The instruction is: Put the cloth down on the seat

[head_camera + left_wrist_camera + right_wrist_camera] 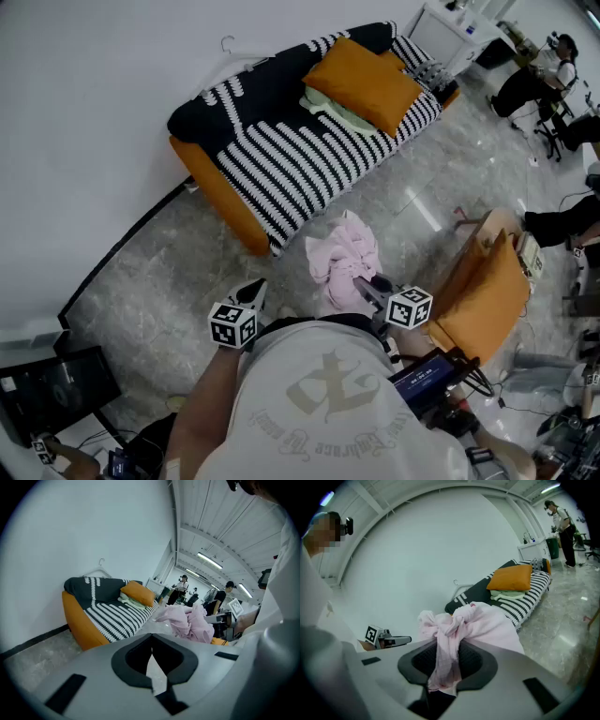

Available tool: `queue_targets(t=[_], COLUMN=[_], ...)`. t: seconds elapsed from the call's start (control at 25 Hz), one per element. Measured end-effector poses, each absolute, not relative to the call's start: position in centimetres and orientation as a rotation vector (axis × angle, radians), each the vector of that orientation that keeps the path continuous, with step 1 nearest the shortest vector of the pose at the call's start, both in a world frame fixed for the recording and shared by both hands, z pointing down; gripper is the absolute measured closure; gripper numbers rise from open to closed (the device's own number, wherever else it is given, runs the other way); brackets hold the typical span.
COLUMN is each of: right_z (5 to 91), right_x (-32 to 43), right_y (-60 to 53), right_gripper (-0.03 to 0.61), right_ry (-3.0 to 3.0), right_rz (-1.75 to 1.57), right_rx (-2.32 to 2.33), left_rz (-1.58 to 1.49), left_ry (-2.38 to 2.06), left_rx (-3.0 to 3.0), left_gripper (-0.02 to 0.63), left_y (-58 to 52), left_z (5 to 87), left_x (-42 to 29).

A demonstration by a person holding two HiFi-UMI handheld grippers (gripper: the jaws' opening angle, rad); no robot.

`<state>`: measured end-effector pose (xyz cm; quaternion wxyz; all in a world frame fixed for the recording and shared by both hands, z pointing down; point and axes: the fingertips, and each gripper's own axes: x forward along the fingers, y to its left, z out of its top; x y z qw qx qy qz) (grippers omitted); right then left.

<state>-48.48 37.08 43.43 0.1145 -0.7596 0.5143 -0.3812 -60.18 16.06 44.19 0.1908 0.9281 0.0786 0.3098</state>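
Observation:
A crumpled pink cloth hangs in the air in front of me, above the marble floor. My right gripper is shut on it: in the right gripper view the pink cloth is pinched between the pads of that gripper and bunches up above them. My left gripper is a little to the left of the cloth and holds nothing. Seen from its own camera, the left gripper has its tips together. The sofa seat with its black-and-white striped cover lies ahead, beyond the cloth.
An orange cushion and a pale green cloth lie on the sofa's right half. A wire hanger sits at the sofa back. An orange chair stands close on my right. People sit far right.

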Motion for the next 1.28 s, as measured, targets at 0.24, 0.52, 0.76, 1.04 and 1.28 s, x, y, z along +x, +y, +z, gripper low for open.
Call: queue_targets(t=[0.24,0.52,0.76,1.04,1.28], right_z=[40.2,40.2,39.7,39.1,39.0], right_x=[-48.9,-50.1,-50.1,-49.0,-48.9], right_y=[39.1,41.8,39.9,37.5,38.0], right_gripper=[0.466,0.466,0.466,0.466,0.466], right_ry=[1.487,1.459,1.53,1.603,1.575], right_rz=[-0.979,-0.955,-0.953,-0.947,-0.94], right_rx=[-2.225,-2.225,-2.2,-2.205,-2.226], left_rz=[0.891,0.877,0.855,0.809,0.822], left_ry=[0.267,0.298,0.246,0.111,0.128], left_rx=[2.577,2.603,2.618,2.612,2.609], left_gripper=[0.601,0.601,0.601,0.601,0.601], left_y=[18.8,21.3,20.8,17.7,17.9], left_z=[43.7,43.0,42.5,42.2,42.5], left_x=[-62.0,-62.0,-63.2,-65.2,-64.9])
